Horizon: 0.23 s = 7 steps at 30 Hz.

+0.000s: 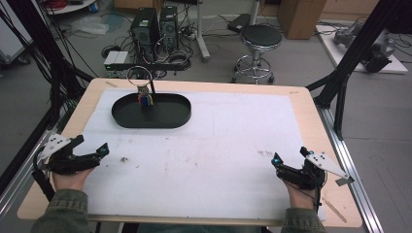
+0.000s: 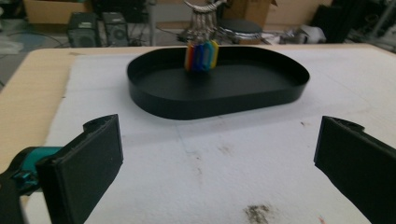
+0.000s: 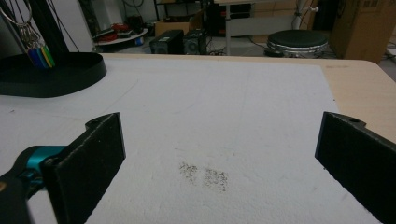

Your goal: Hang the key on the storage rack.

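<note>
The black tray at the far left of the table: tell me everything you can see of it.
The black tray is a shallow oval dish with a low upright wall and a flat floor, matte, perhaps metal or plastic. It lies flat on the white mat, toward the table's far left. A thin black post rises from its floor and carries a metal ring with a bunch of coloured tags hanging just above the floor. Otherwise the tray looks empty, and both claws are well away from it.
</note>
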Tool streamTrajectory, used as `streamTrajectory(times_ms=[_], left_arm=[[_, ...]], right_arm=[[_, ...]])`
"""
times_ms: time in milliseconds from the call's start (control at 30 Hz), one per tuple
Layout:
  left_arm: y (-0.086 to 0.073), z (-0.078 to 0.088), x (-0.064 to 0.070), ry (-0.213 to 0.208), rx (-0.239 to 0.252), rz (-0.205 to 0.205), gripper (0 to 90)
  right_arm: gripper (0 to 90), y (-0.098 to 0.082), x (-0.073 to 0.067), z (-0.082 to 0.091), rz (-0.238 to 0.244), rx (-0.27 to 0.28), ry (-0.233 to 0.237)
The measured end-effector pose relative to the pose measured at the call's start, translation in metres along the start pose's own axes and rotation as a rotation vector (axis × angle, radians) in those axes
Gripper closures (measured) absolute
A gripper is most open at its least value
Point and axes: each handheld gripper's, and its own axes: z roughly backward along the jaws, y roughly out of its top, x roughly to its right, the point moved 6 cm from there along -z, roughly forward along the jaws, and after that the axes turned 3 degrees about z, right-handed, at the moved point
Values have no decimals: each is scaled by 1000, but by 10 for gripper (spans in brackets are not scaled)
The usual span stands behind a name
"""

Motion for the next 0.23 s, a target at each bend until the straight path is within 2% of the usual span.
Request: streamTrajectory(times_ms=[133,233], left_arm=[[1,5,-5,26,29,14,17],[1,6,-5,26,38,19,17]], right_arm=[[5,0,0,0,0,-1,1],[5,0,-1,-1,2,-1,2]])
